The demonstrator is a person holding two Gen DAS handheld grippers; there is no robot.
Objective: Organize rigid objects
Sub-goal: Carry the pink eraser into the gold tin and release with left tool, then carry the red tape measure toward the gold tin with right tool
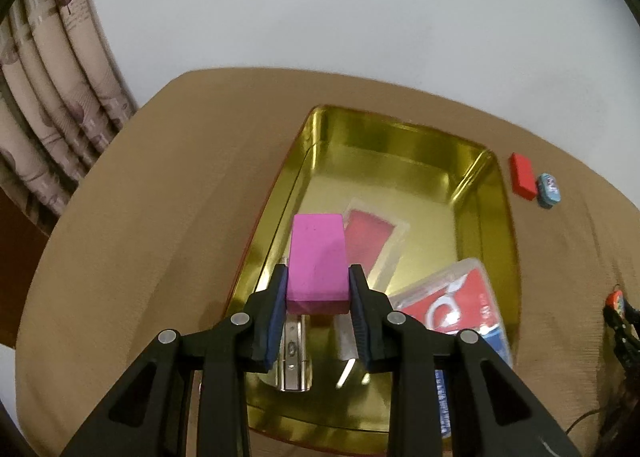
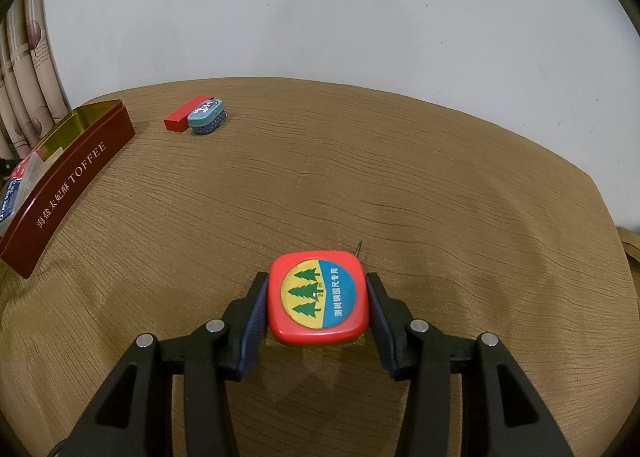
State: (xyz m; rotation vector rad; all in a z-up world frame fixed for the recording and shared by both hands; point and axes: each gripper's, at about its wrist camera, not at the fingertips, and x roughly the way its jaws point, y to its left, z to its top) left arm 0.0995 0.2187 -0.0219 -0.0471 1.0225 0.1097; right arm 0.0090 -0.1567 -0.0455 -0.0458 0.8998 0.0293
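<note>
My left gripper [image 1: 319, 271] is shut on a pink block [image 1: 318, 245], held over the near left part of an open gold tin [image 1: 400, 133]. Inside the tin lie a red packet [image 1: 368, 241], a clear box with a red card [image 1: 452, 309] and a metal piece [image 1: 294, 357]. In the right wrist view my right gripper [image 2: 317, 279] is shut on a red tape measure [image 2: 318, 299] with a tree label, just over the brown tablecloth. A red block [image 2: 184, 115] and a small blue tin [image 2: 207, 117] lie side by side on the cloth.
The tin's dark red wall [image 2: 72, 185] reading TOFFEE stands at the left in the right wrist view. A patterned curtain [image 1: 52, 97] hangs beyond the table's left edge. A white wall lies behind the table. Open cloth stretches between the tin and the tape measure.
</note>
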